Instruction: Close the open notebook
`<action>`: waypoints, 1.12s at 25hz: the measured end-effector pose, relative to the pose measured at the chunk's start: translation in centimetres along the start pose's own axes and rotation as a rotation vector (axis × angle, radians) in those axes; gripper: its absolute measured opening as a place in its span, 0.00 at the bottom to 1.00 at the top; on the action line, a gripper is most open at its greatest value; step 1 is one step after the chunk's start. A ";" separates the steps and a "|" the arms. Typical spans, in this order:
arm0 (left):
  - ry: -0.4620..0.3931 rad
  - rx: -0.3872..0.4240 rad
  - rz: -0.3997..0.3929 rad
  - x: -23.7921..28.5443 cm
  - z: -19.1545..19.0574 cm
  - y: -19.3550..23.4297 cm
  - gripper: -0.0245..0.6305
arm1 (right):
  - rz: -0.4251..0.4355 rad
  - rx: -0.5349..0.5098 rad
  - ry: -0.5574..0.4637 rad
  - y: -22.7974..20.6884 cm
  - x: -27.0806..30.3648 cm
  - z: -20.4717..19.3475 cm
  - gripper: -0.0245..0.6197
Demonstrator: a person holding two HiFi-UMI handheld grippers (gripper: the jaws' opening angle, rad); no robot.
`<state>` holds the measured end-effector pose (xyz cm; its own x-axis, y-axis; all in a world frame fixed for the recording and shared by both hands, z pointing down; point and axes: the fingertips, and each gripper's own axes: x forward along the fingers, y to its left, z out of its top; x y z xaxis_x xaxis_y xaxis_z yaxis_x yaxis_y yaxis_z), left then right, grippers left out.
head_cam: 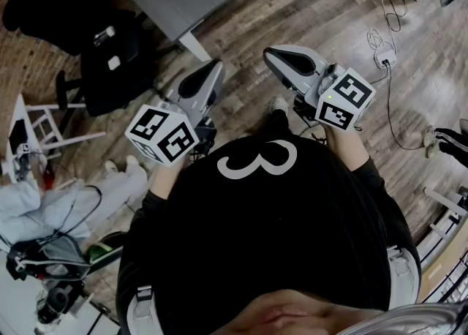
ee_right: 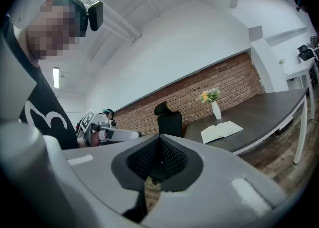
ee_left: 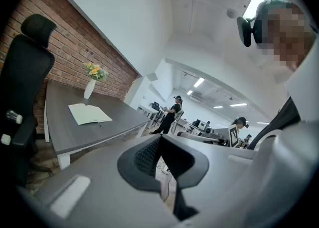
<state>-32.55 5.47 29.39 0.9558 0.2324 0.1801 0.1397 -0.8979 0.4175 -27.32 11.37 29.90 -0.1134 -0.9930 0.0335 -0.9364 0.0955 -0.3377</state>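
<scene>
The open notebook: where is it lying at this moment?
In the right gripper view the open notebook lies flat on the dark table, right of centre, in front of the white vase of flowers by the brick wall.

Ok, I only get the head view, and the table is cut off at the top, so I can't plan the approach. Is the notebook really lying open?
Observer: Yes. In the left gripper view the notebook lies open and flat on the grey table.
Operator: Anything near it?
Observer: A white vase of flowers stands beyond it, not touching it.
Operator: And the jaws?
Observer: Both the left gripper and the right gripper are shut and empty.
</scene>
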 end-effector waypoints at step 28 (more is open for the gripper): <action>-0.058 -0.017 0.113 17.5 4.8 3.5 0.04 | 0.073 0.017 0.021 -18.3 -2.7 6.1 0.04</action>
<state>-14.10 4.60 29.76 0.9787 0.1077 0.1748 0.0264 -0.9104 0.4130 -7.87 11.88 30.23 -0.1882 -0.9817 0.0278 -0.9197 0.1662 -0.3558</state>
